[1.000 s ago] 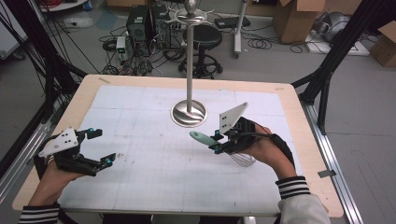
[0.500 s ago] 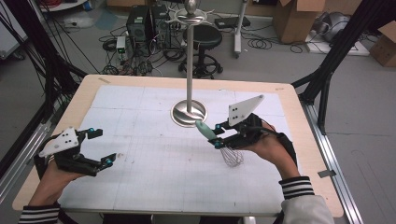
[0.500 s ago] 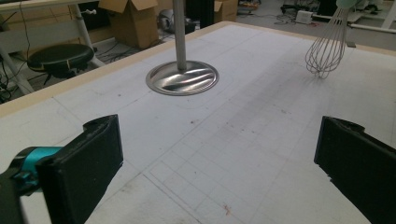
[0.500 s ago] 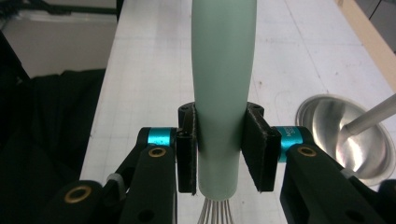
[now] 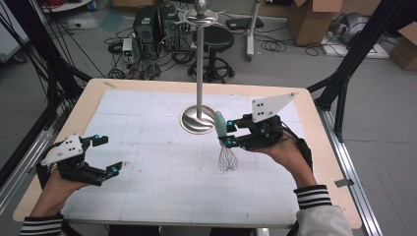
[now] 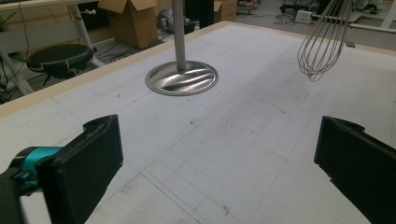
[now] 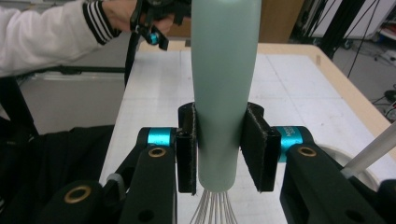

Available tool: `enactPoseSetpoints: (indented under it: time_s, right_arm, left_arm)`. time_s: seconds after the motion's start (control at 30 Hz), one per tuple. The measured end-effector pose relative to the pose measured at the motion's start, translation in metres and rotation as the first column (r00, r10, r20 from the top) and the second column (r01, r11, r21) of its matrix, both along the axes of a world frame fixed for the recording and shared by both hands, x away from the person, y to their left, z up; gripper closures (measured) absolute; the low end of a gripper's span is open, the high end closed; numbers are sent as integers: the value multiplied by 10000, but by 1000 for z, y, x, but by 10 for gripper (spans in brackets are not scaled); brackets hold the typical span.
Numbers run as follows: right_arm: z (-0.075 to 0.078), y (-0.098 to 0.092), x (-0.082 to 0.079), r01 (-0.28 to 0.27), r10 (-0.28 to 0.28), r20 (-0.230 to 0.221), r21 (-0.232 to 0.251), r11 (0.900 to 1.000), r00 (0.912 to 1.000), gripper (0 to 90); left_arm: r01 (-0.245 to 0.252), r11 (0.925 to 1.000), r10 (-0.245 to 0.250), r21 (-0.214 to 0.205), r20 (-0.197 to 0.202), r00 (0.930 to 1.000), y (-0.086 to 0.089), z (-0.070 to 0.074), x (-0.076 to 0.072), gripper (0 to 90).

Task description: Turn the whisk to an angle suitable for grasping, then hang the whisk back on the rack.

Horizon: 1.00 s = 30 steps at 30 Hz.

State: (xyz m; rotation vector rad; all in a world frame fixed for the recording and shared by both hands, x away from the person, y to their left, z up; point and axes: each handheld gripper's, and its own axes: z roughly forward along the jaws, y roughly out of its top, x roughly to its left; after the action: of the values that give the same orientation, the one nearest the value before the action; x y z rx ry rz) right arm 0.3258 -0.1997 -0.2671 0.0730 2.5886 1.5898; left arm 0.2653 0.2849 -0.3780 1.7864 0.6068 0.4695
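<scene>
Right gripper (image 5: 227, 133) fingers clamp whisk (image 5: 224, 142) upright above table (image 5: 162, 147)

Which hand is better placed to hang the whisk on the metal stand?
The right. The right gripper is shut on the whisk by its green handle, off the table, beside the stand. The left gripper is open, holds nothing, and is far from the stand.

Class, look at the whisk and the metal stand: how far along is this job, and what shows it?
Done: the right gripper has clamped the whisk by its green handle, and the wires hang clear of the table.
In hand: it holds the whisk upright beside the stand.
Left: probably hanging it on a hook at the stand's top.
The left gripper waits open.
</scene>
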Motion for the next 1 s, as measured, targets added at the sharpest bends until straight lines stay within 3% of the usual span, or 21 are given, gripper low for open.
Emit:
enactPoseSetpoints:
  time_s: [0.63, 1.0]
  right_arm:
    - [15, -11, 2, 634, -630, -85, 637, 9960, 9980, 682]
    - [24, -17, 8, 1457, -1426, -413, 876, 9854, 9889, 682]
  left_arm:
    - [13, 10000, -13, -30, 21, 10000, -1, 1, 0, 17]
    - [28, 9999, -28, -97, 7, 10000, 0, 1, 0, 17]
